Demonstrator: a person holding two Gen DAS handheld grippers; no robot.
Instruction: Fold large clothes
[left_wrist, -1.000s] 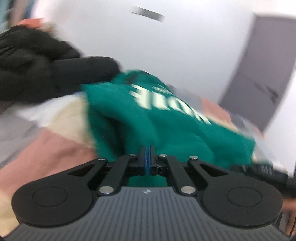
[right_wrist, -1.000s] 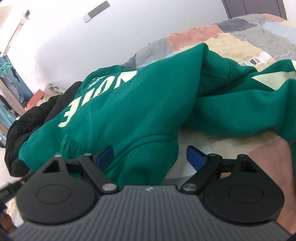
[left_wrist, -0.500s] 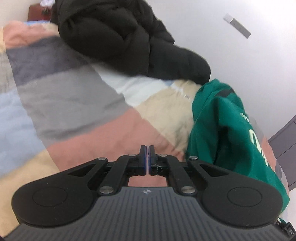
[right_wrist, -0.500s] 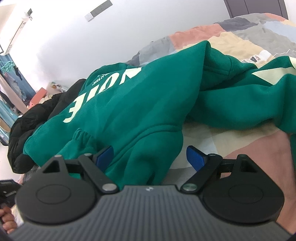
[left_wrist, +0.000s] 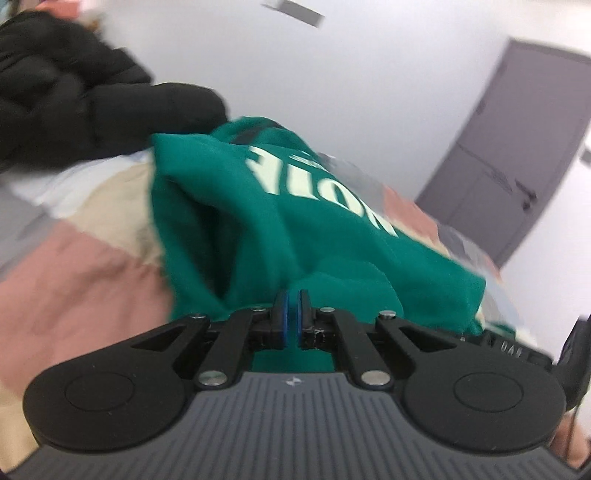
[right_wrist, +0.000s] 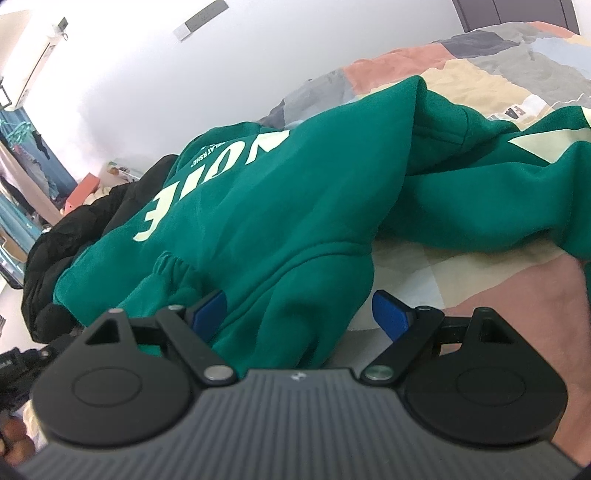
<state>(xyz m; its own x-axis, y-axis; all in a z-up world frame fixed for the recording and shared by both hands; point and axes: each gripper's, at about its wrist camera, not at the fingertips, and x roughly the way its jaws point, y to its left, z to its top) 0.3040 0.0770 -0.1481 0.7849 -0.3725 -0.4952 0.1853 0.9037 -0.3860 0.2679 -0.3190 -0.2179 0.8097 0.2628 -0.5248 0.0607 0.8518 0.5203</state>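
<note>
A green sweatshirt (left_wrist: 295, 229) with pale lettering lies bunched on a patchwork bedspread (left_wrist: 74, 266). It also shows in the right wrist view (right_wrist: 266, 221). My left gripper (left_wrist: 291, 314) is nearly shut, a thin gap between its blue pads, right at the sweatshirt's near edge; I cannot tell whether cloth is pinched. My right gripper (right_wrist: 299, 314) is open, its blue pads on either side of a fold of the sweatshirt's hem.
A black puffer jacket (left_wrist: 66, 96) lies heaped at the bed's far left, also in the right wrist view (right_wrist: 74, 229). A white wall and a grey door (left_wrist: 517, 155) stand behind. The bedspread (right_wrist: 480, 81) stretches right.
The left gripper swung away to face the jacket and bare bedspread, then back onto the sweatshirt. The right gripper edged slightly closer to the hem fold, still open.
</note>
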